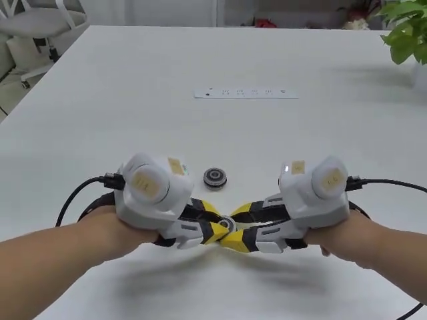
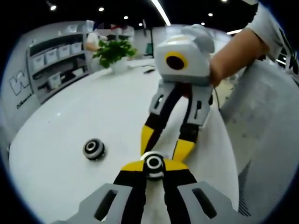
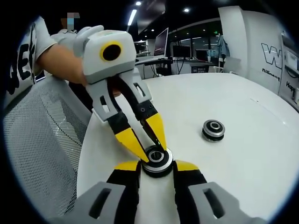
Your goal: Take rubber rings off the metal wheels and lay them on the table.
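Note:
A small metal wheel with a black rubber ring [image 2: 154, 164] [image 3: 157, 160] is held just above the table between both grippers. My left gripper [image 1: 217, 221] [image 2: 154, 169] is shut on it from the left. My right gripper [image 1: 239, 225] [image 3: 157, 168] is shut on it from the right. The two pairs of yellow tips cross at the wheel, and which part each grips is hidden. A second wheel with a black ring [image 1: 215, 177] [image 2: 94, 149] [image 3: 214, 129] lies flat on the white table [image 1: 133, 107], a short way beyond the grippers.
A white power strip [image 1: 245, 93] lies further back in the middle of the table. A green plant [image 1: 407, 30] stands at the far right corner and a white chair [image 1: 33, 27] at the far left. A black cable [image 1: 77, 197] trails from each gripper.

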Motion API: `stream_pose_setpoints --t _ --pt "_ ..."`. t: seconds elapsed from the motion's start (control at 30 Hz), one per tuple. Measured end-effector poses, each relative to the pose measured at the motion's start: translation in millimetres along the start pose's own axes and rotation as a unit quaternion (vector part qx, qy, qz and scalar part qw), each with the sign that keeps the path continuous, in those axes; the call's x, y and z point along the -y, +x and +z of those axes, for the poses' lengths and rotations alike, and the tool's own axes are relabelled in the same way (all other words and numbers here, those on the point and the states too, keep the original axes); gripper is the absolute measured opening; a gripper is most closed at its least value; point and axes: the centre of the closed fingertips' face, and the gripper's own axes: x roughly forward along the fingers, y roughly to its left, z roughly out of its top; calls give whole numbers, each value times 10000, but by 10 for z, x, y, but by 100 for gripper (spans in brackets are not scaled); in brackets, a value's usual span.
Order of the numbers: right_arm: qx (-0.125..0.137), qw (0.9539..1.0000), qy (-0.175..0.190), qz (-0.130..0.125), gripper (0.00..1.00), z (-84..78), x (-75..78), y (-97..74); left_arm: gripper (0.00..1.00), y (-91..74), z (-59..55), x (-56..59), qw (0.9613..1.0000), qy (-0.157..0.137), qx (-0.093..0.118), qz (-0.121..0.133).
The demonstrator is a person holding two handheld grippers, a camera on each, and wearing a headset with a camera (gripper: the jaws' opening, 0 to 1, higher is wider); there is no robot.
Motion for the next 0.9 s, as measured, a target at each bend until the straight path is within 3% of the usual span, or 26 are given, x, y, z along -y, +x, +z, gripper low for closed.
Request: stream_pose_setpoints --t 0.53,0.9 --pt "-173 9998 2 -71 15 -88 21 -93 13 2 -10 1 10000 -32 19 24" --pt "-195 9994 267 -65 5 -113 37 -119 13 1 -12 -1 10000 -37 7 51"
